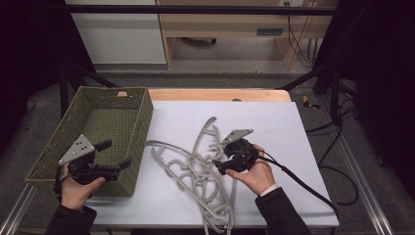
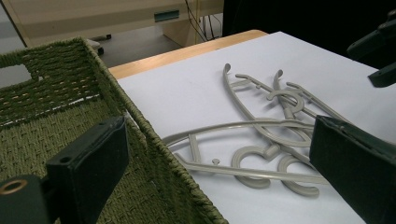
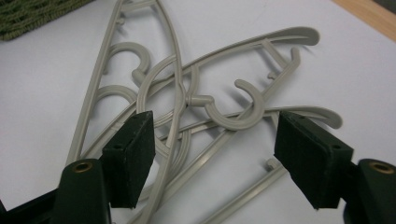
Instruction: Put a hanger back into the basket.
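A heap of grey plastic clothes hangers (image 1: 195, 166) lies tangled on the white sheet (image 1: 274, 127) that covers the surface, their hooks and curved arms crossing one another, just right of a green woven basket (image 1: 128, 113). In the right gripper view the hangers (image 3: 187, 102) lie directly beneath the black pads, with one open hook (image 3: 243, 112) between them.

The right claw (image 1: 219, 165) hangs low over the middle of the heap, held in the person's right hand (image 1: 257, 174). Its jaws stand apart, with the hangers under the gap and neither pad pressing on them; whether a pad touches a hanger cannot be told.

The left claw (image 1: 117, 159) is held in the left hand (image 1: 78, 188) at the basket's near right wall. Its jaws are wide apart and hold nothing; in the left gripper view one pad sits over the basket's woven inside (image 2: 56, 107) and the other over the sheet beside the hangers (image 2: 261, 140). The basket's rim runs between the two pads.

A strip of bare wood (image 1: 220, 94) shows at the far edge of the surface, beyond the sheet.
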Motion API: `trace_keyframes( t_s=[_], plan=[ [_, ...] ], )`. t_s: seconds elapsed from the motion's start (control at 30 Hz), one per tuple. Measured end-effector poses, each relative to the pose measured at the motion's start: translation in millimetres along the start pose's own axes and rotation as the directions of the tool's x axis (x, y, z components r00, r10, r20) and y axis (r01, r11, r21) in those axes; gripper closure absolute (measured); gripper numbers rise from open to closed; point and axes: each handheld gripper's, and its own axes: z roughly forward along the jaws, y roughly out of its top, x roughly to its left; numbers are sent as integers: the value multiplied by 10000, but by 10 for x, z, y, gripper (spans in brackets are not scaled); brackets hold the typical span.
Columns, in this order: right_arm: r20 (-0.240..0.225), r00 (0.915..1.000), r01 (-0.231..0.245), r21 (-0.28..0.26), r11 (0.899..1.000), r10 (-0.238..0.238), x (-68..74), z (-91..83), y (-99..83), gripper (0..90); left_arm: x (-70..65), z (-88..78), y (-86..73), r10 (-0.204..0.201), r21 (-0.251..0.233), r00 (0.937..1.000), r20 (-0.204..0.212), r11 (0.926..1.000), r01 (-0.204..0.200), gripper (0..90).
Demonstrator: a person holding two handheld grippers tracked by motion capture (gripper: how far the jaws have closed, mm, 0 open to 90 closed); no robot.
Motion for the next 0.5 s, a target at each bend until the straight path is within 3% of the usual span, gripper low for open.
trace_keyframes(
  t_s=[0.2,0.5],
  plan=[
    [-206,9994,302,1003,9945,-283,107,273,88,384,7,-5,1,45,25,10000,-7,10000,-45,44],
    [-457,9988,247,1925,9810,-161,110,539,108,475,12,2,-3,54,92,10000,4,9999,-54,44]
  ],
)
